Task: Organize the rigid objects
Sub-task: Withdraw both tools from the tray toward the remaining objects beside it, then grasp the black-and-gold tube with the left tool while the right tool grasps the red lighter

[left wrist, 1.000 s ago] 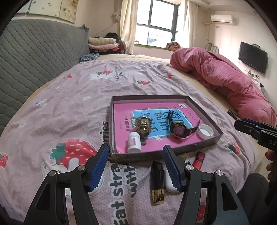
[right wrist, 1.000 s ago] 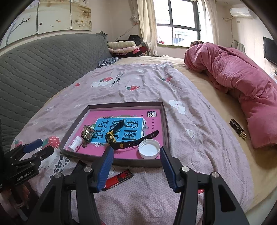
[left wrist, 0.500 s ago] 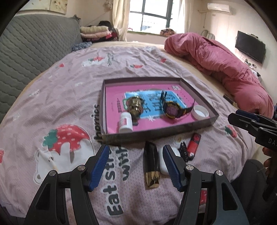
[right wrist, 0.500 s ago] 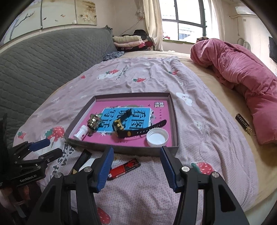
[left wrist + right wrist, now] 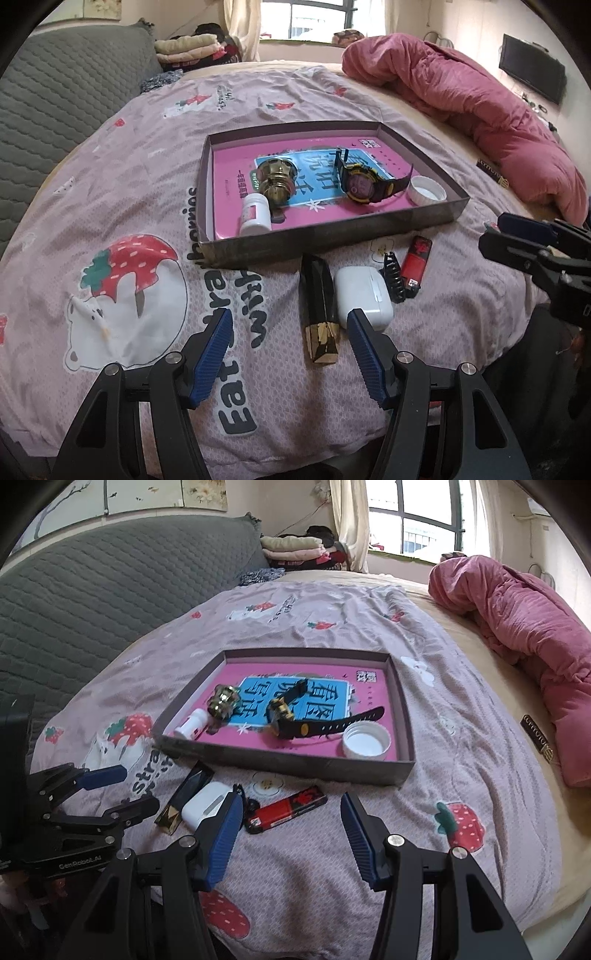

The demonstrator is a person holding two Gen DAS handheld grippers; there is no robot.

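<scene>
Both claws are open and hold nothing, so bring the left claw [image 5: 290, 345] down around the black tube [image 5: 318, 304] and squeeze gently before lifting it into the box [image 5: 332, 240].

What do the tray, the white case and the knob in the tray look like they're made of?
Tray: probably cardboard, matte grey-brown; thin straight walls with scuffed edges.
White case: likely hard plastic, smooth and slightly glossy, with rounded corners and a lid seam.
Knob: seemingly metal, brass-coloured and polished; it throws bright reflections, though plated plastic can't be ruled out.
</scene>
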